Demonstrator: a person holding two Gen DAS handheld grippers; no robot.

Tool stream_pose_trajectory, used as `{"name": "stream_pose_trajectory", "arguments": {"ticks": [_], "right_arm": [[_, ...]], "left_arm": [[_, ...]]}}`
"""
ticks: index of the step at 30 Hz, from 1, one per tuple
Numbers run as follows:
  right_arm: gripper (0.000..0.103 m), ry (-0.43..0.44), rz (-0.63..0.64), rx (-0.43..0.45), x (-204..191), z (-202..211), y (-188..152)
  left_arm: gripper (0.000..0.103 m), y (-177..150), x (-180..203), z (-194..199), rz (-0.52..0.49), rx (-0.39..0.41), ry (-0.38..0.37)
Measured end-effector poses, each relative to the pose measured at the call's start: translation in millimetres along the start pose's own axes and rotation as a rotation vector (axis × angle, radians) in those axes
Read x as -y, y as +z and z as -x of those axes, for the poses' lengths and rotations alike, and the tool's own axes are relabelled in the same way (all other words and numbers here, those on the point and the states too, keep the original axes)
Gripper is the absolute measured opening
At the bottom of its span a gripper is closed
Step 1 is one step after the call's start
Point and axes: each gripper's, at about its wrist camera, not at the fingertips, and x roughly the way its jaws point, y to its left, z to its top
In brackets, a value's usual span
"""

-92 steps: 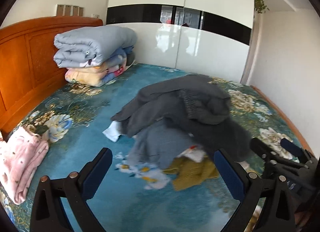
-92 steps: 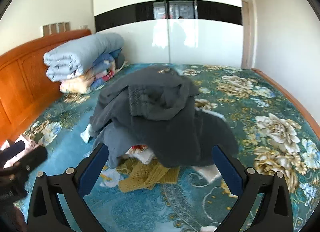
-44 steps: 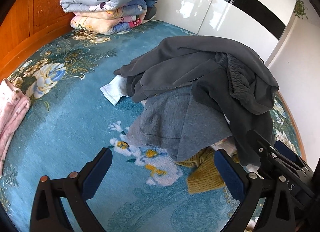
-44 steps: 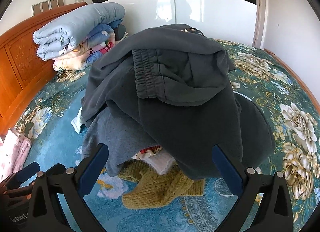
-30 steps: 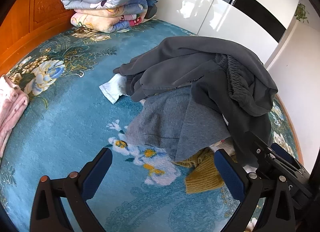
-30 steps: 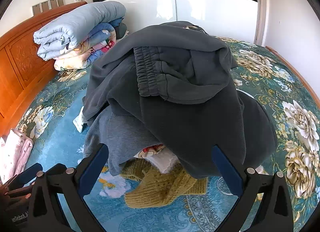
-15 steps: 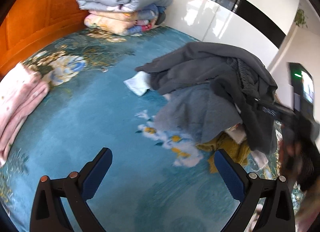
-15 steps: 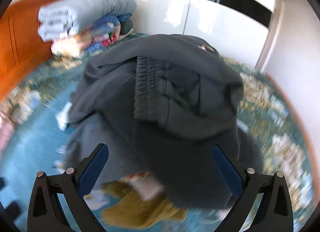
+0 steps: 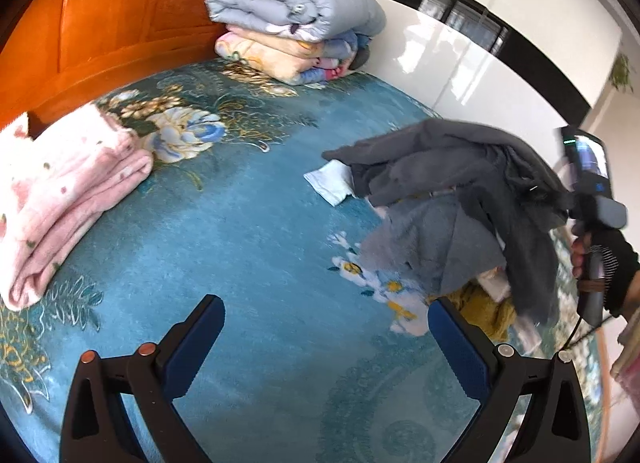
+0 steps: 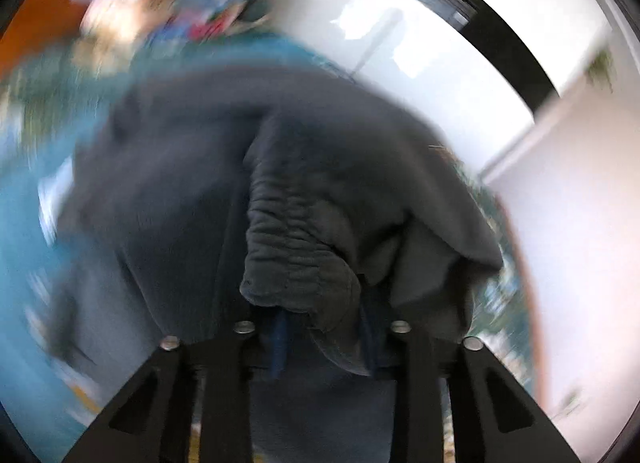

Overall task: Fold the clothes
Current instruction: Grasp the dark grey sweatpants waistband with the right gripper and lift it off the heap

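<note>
Sweatpants (image 10: 304, 263) fill right claw (image 10: 324, 327) – left view shows pile (image 9: 460, 215).

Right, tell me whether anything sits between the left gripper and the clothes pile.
Nothing visible does. The left gripper hangs open over bare blue bedspread, and only that flat cover separates it from the clothes pile ahead to its right. The right gripper has already closed on the dark grey garment.
</note>
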Motion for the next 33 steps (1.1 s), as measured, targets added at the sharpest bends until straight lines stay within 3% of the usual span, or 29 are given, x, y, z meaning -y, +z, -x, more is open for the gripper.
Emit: {"name": "stream_pose_trajectory", "arguments": {"ticks": [3, 7, 17, 21, 24, 28, 33], "right_arm": [[0.018, 0.166, -0.142, 0.066, 32.0, 42.2, 19.4], [0.016, 0.333, -0.209, 0.154, 57.4, 102.5, 32.0], [0.015, 0.770, -0.308, 0.297, 77.6, 239.3, 33.5], [0.015, 0.885, -0.401, 0.366, 97.7, 273.9, 36.8], [0.015, 0.913, -0.501, 0.411, 130.8, 292.2, 36.7], [0.015, 0.833, -0.607, 0.464, 191.2, 318.9, 36.0], [0.015, 0.587, -0.696, 0.571, 281.4, 390.8, 10.2]], "left_arm": [[0.103, 5.4, -7.1, 10.5, 0.042, 0.013, -0.020], [0.103, 9.6, -7.5, 28.7, 0.057, 0.051, -0.034], [0.103, 15.3, -4.9, 79.1, 0.045, 0.111, -0.078], [0.103, 17.6, -11.8, 100.6, 0.056, 0.128, -0.093], [0.103, 18.4, -20.2, 113.2, 0.081, 0.132, -0.109], [0.103, 18.8, -19.6, 123.1, 0.088, 0.139, -0.127], [0.103, 16.2, -0.7, 124.6, 0.063, 0.128, -0.186]]}}
